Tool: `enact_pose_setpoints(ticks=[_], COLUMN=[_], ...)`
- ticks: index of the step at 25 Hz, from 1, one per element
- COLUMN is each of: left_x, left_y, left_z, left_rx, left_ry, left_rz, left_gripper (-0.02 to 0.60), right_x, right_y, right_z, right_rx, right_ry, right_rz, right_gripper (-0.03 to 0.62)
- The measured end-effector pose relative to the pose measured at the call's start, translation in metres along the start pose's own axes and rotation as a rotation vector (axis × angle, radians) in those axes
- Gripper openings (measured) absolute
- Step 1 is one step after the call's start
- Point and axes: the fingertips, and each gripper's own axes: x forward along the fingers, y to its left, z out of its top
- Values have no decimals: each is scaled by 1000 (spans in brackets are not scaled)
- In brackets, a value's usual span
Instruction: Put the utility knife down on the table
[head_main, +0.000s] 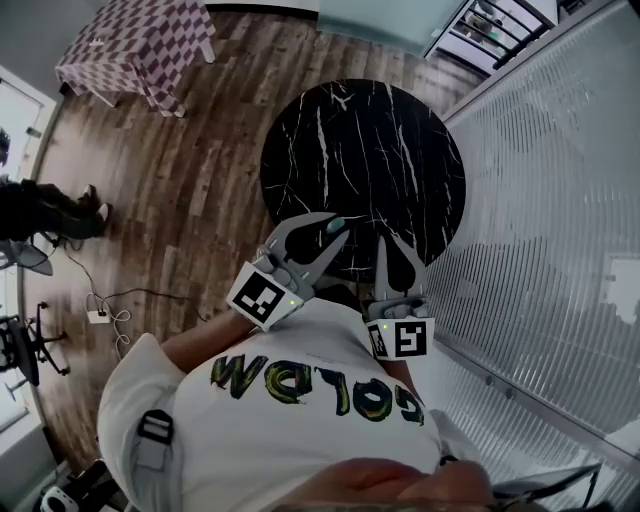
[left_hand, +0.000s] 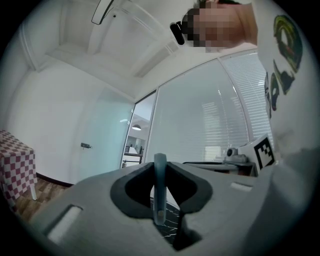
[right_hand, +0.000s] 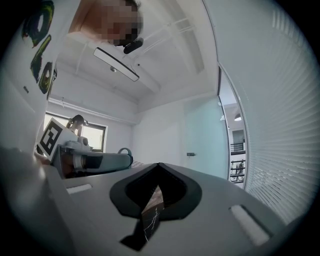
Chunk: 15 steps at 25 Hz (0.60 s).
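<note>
The utility knife (head_main: 333, 222) is a slim blue-grey piece standing on edge between the jaws of my left gripper (head_main: 340, 230), which is shut on it. In the left gripper view the knife (left_hand: 159, 186) rises upright in the middle of the gripper (left_hand: 160, 172). Both grippers hover at the near edge of a round black marble table (head_main: 360, 150). My right gripper (head_main: 390, 243) is beside the left one, shut with nothing in it; its tips meet in its own view (right_hand: 159, 166). That view also shows the left gripper (right_hand: 95, 161) and the knife's end (right_hand: 125, 151).
A table with a checkered cloth (head_main: 140, 45) stands at the far left on the wooden floor. A glass wall with blinds (head_main: 560, 200) runs along the right. A person's legs (head_main: 50, 210), an office chair (head_main: 20, 345) and a power strip (head_main: 98, 316) are at the left.
</note>
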Motion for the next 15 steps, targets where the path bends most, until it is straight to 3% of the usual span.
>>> enact_pose_setpoints(ticks=[15], left_x=[54], left_y=[-4], left_z=[-5], left_rx=[-22], left_ry=[13], left_rz=[26], left_gripper=[74], right_x=[-2], right_y=[-60], right_z=[-4], right_rx=[18], right_ry=[14], right_rz=[-10], right_gripper=[2])
